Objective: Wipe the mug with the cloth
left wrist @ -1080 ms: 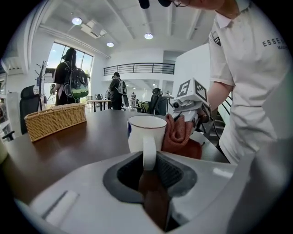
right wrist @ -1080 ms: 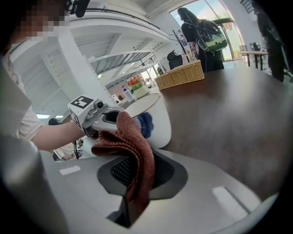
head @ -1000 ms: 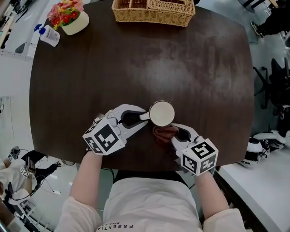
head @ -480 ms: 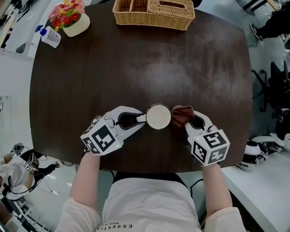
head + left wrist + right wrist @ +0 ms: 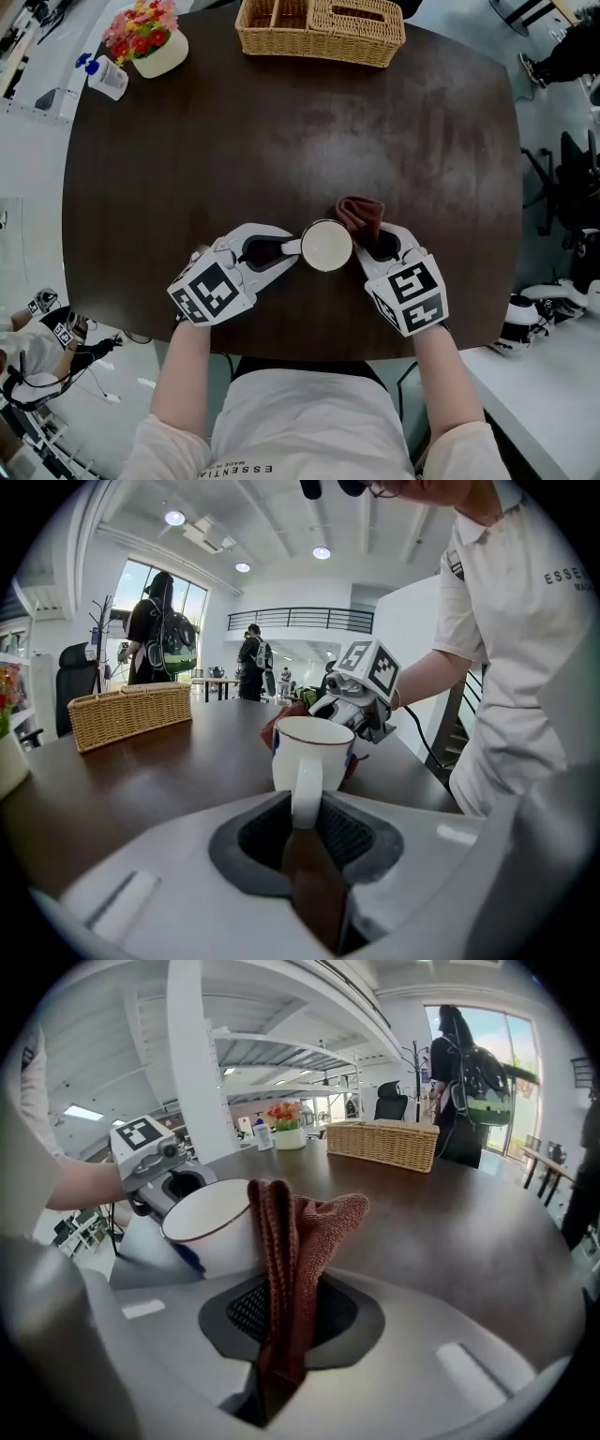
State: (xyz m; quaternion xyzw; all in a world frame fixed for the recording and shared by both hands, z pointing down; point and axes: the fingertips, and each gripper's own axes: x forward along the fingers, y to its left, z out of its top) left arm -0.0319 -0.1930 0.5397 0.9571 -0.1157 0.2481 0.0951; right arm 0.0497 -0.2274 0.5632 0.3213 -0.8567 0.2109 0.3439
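A white mug [image 5: 326, 245] with a dark rim stands upright near the table's front edge. My left gripper [image 5: 289, 247] is shut on the mug's handle [image 5: 306, 782], holding it from the left. A reddish-brown cloth [image 5: 362, 217] is pinched in my right gripper [image 5: 369, 240], which sits at the mug's right side. In the right gripper view the cloth [image 5: 298, 1241] stands folded between the jaws, pressed against the mug [image 5: 214, 1227] on its far right flank. The mug [image 5: 313, 753] shows empty in the left gripper view, with the cloth [image 5: 281, 719] peeking out behind it.
A wicker basket [image 5: 321, 28] stands at the table's far edge. A white pot of flowers [image 5: 147, 37] and a small bottle [image 5: 101, 75] sit at the far left corner. People stand in the room beyond the dark wooden table [image 5: 281, 141].
My right gripper has carried the cloth round the mug, from its near side to its right and now toward its far right side. The left gripper and mug stayed put.
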